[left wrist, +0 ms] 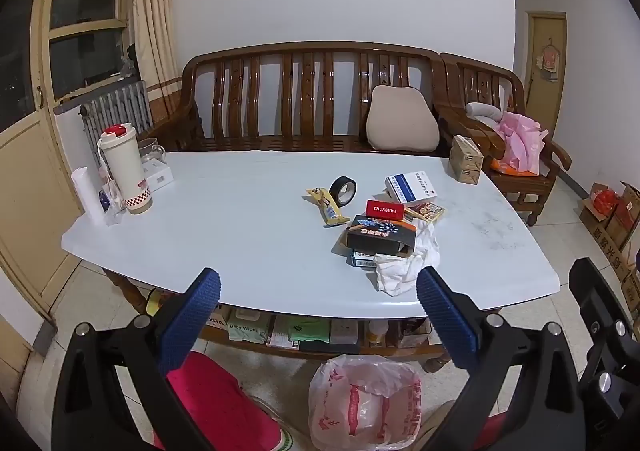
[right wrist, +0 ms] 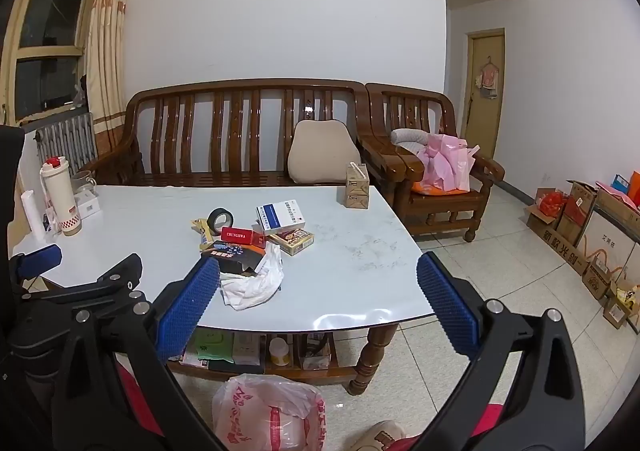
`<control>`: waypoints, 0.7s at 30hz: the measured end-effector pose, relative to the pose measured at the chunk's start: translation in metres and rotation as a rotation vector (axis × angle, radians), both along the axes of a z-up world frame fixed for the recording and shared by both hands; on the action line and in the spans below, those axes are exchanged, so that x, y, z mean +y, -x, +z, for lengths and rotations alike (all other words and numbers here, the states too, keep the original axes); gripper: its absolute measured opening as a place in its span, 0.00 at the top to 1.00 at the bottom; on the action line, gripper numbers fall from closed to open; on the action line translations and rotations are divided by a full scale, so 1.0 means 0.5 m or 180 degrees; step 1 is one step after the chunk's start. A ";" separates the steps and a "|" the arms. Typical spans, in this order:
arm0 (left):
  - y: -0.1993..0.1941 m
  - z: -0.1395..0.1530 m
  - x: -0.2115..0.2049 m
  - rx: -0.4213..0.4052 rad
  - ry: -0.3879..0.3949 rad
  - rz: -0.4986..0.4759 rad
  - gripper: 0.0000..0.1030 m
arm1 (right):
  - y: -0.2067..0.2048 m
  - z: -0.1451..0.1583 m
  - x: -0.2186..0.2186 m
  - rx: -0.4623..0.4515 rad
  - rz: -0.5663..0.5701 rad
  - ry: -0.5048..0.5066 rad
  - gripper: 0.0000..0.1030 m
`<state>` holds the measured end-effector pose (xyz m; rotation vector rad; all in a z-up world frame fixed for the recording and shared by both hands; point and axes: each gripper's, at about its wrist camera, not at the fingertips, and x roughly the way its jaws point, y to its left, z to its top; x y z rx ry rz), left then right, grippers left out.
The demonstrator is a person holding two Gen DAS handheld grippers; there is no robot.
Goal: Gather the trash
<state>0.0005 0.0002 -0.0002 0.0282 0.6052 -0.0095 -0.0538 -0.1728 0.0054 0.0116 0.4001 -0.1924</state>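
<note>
Two grippers hang short of the table, both spread wide with nothing between the blue pads: the left gripper [left wrist: 318, 291] sits over the near edge, the right gripper [right wrist: 318, 287] just beside it, angled toward the clutter. Below them on the tiled floor stands a plastic bag [left wrist: 366, 403], mouth open, red print on its side (a red trouser leg shows next to it). On the white table [left wrist: 200, 235] the trash lies in one heap right of centre: a crumpled tissue [left wrist: 404, 269] nearest, touching a black box [left wrist: 380, 235], then a red carton [left wrist: 386, 209], a yellow snack wrapper [left wrist: 328, 207] and a roll of black tape [left wrist: 343, 191] standing on edge. Further back, a wooden bench [left wrist: 312, 91].
</note>
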 end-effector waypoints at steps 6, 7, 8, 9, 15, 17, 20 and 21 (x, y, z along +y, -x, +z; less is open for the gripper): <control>-0.001 0.001 0.001 -0.0016 -0.0011 0.0013 0.07 | -0.001 -0.001 0.001 0.0011 0.0009 0.0001 0.06; -0.003 0.003 -0.001 -0.0021 -0.0016 0.0016 0.07 | -0.002 -0.001 0.000 0.0013 0.0012 -0.0004 0.06; -0.004 0.000 0.003 -0.0023 -0.0016 0.0016 0.07 | -0.002 -0.002 0.000 0.0015 0.0014 -0.0008 0.06; -0.006 -0.001 0.000 -0.0023 -0.0018 0.0017 0.07 | -0.001 -0.001 -0.002 0.0014 0.0014 -0.0009 0.06; -0.004 0.002 0.000 -0.0039 -0.0011 0.0014 0.07 | -0.003 -0.002 0.006 0.0025 0.0011 0.0018 0.06; -0.004 0.001 0.000 -0.0046 -0.0001 0.0020 0.07 | -0.002 -0.002 0.006 0.0021 0.0010 0.0021 0.06; -0.001 0.004 -0.001 -0.0053 0.0008 0.0025 0.07 | -0.001 -0.001 0.010 0.0021 0.0013 0.0019 0.06; 0.001 0.005 0.003 -0.0054 0.0016 0.0023 0.07 | -0.001 -0.001 0.010 0.0018 0.0013 0.0019 0.06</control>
